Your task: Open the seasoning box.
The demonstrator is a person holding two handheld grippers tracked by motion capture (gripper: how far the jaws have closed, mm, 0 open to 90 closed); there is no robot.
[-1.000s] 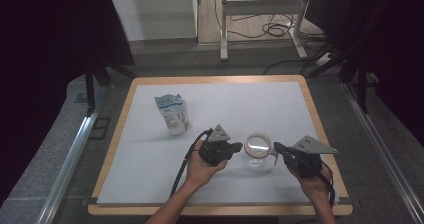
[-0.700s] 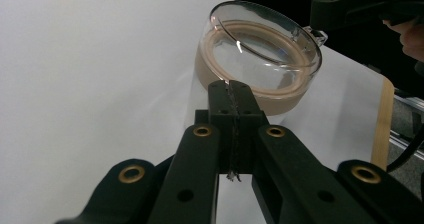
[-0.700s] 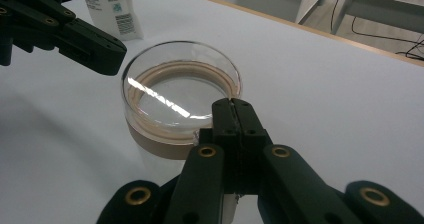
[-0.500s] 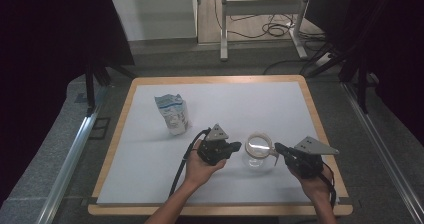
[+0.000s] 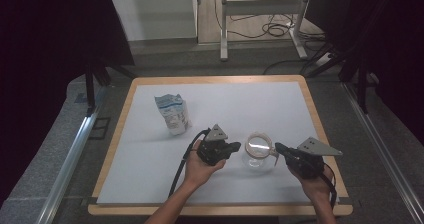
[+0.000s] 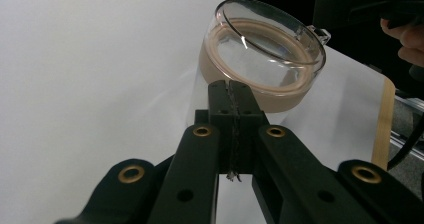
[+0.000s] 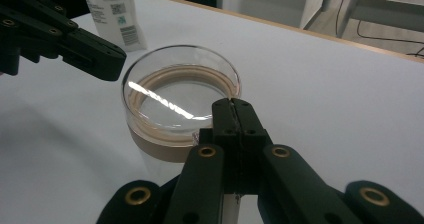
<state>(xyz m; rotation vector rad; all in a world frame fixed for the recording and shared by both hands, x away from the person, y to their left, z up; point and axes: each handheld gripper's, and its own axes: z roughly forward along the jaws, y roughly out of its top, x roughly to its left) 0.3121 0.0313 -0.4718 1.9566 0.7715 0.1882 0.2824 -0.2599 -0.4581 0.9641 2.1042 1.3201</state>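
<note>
Overhead, pouch, jar, closed left claw beside jar

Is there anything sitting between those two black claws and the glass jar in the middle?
Nothing visible does. The glass jar stands on the white table with the left gripper on one side and the right gripper on the other, both shut and pointing at it. The white packet stands well off to the side.

White wood-edged table, glass jar, paper pouch
</note>
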